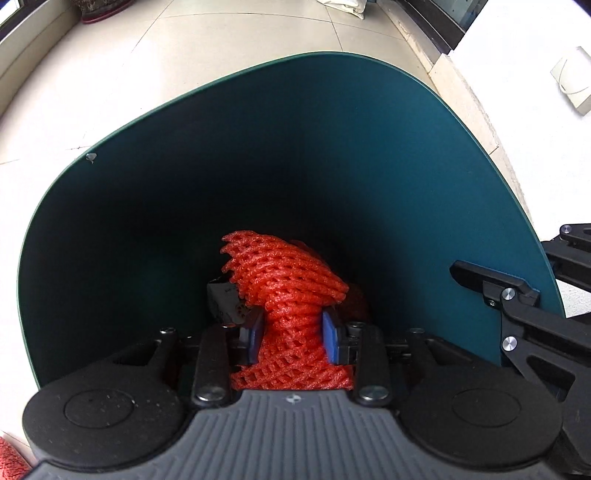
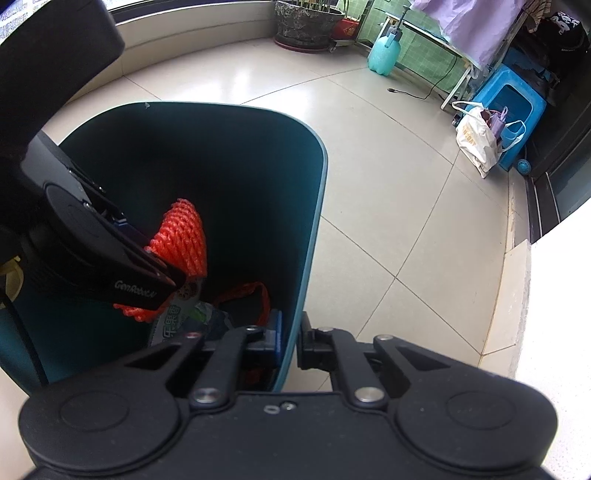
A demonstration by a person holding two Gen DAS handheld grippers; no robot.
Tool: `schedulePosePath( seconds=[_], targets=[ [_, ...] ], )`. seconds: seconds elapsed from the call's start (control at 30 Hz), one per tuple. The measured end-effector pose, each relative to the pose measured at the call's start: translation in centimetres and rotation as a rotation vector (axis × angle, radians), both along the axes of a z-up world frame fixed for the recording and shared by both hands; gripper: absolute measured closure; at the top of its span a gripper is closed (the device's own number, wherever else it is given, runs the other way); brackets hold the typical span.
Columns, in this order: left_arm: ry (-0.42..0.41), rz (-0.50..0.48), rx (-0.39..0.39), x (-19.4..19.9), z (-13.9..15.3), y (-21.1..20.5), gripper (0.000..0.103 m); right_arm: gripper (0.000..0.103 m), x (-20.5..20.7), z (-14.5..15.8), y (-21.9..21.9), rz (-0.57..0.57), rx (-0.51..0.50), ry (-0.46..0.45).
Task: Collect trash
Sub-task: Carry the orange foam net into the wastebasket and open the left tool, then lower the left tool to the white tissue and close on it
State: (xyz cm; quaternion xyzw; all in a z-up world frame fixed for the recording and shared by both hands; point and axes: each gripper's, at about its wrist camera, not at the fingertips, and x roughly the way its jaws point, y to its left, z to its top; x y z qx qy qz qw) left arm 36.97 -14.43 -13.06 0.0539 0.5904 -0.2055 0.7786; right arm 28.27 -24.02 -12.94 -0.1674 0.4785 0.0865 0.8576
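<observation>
A dark teal trash bin (image 1: pixel 147 184) stands on the tiled floor. My left gripper (image 1: pixel 293 334) is shut on an orange-red foam fruit net (image 1: pixel 288 273) and holds it inside the bin's mouth. The net also shows in the right wrist view (image 2: pixel 184 236), below the left gripper (image 2: pixel 110 258). My right gripper (image 2: pixel 290 341) is shut on the bin's rim (image 2: pixel 295 314), one blue pad inside and one finger outside the wall. It also shows in the left wrist view (image 1: pixel 495 291). Wrappers (image 2: pixel 184 314) and another red net (image 2: pixel 255 295) lie in the bin.
Pale tiled floor (image 2: pixel 388 221) surrounds the bin. A plant pot (image 2: pixel 306 22), a teal spray bottle (image 2: pixel 384 55), a blue stool (image 2: pixel 513 107) with bags (image 2: pixel 476 140) and a drying rack stand far right. A white wall corner (image 2: pixel 554 314) is close on the right.
</observation>
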Motion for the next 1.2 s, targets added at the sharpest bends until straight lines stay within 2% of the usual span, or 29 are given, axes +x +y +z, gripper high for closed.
schedulePosePath(
  seconds=[0.03, 0.1, 0.37, 0.53, 0.77, 0.83, 1.0, 1.2],
  targets=[
    [0.002, 0.004, -0.008, 0.0, 0.0, 0.2, 0.056, 0.097, -0.4, 0.0, 0.1, 0.000, 0.001, 0.000],
    [-0.013, 0.014, -0.017, -0.1, 0.1, 0.6, 0.043, 0.097, -0.3, 0.0, 0.1, -0.002, 0.003, 0.000],
    [-0.017, 0.032, -0.053, -0.7, 1.1, 1.9, 0.042, 0.097, -0.2, -0.1, -0.1, -0.014, 0.006, 0.004],
    [-0.095, 0.004, -0.046, -1.8, 3.6, 2.8, 0.042, 0.097, -0.1, -0.1, -0.1, -0.017, 0.005, 0.004],
    [-0.151, 0.022, -0.102, -2.4, 7.5, 6.0, 0.040, 0.098, 0.3, -0.3, -0.4, -0.040, 0.016, 0.015],
    [-0.176, 0.039, -0.114, -2.5, 8.7, 7.3, 0.034, 0.098, 0.4, -0.3, -0.4, -0.041, 0.018, 0.016],
    [-0.222, 0.107, -0.137, -2.5, 11.6, 12.0, 0.034, 0.098, 0.5, -0.3, -0.3, -0.044, 0.019, 0.016],
    [-0.265, 0.249, -0.120, -2.1, 12.0, 18.5, 0.027, 0.098, 0.6, -0.5, -0.4, -0.051, 0.018, 0.021]
  ],
)
